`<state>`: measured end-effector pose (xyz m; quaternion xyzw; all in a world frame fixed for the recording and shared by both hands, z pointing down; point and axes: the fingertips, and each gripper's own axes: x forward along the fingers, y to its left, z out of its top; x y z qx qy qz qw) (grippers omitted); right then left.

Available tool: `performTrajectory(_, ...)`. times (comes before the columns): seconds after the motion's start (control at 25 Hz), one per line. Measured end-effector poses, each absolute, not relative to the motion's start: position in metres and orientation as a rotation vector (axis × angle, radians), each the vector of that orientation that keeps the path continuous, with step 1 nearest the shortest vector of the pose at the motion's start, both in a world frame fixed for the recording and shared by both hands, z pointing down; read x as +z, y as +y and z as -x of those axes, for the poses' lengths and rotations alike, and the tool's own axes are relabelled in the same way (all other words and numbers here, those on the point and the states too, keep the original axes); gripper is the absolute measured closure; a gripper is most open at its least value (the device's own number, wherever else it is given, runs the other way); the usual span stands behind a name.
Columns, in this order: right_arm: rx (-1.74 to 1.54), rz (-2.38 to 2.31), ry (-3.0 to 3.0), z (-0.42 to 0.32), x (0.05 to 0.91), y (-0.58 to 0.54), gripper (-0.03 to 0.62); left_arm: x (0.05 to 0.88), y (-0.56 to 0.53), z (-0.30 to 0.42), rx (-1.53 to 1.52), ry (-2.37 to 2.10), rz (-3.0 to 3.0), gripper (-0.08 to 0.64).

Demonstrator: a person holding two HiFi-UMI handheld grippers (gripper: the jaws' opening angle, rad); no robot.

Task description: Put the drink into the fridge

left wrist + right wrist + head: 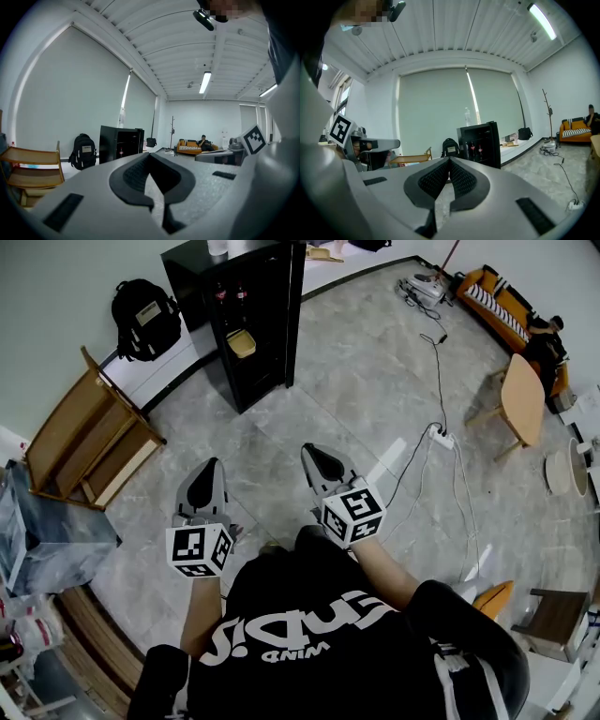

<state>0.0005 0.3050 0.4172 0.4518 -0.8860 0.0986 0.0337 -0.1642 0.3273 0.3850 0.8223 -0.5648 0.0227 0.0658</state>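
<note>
The black fridge point(251, 329) stands across the grey floor by the far wall, its inside showing. Dark bottles with red labels point(230, 294) stand on its upper shelf, also seen as bottles point(474, 151) in the right gripper view. A clear bottle point(467, 116) stands on top of the fridge point(482, 143). My left gripper point(208, 465) and right gripper point(315, 452) are held side by side in front of the person's body, well short of the fridge. Both point towards it. The left gripper point(150, 154) and right gripper point(450, 160) are shut with nothing between the jaws.
A black backpack point(145, 317) leans on the wall left of the fridge. A wooden chair point(89, 442) stands at the left. A power strip point(441, 437) with cables lies on the floor to the right. Beyond it are a round wooden table point(523, 399) and an orange sofa point(506, 301).
</note>
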Motion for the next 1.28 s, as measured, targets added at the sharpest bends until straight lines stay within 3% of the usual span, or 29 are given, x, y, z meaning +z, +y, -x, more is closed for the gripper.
performTrajectory(0.68,0.291,-1.473,-2.704,0.003,0.434,0.237,0.577,0.406,0.251,0.169,0.027,-1.633,-2.506,0.552)
performTrajectory(1.28,0.275,-1.468,-2.698,-0.023,0.416,0.058,0.577,0.395,0.078,0.159,0.016,-1.649,-2.450,0.552)
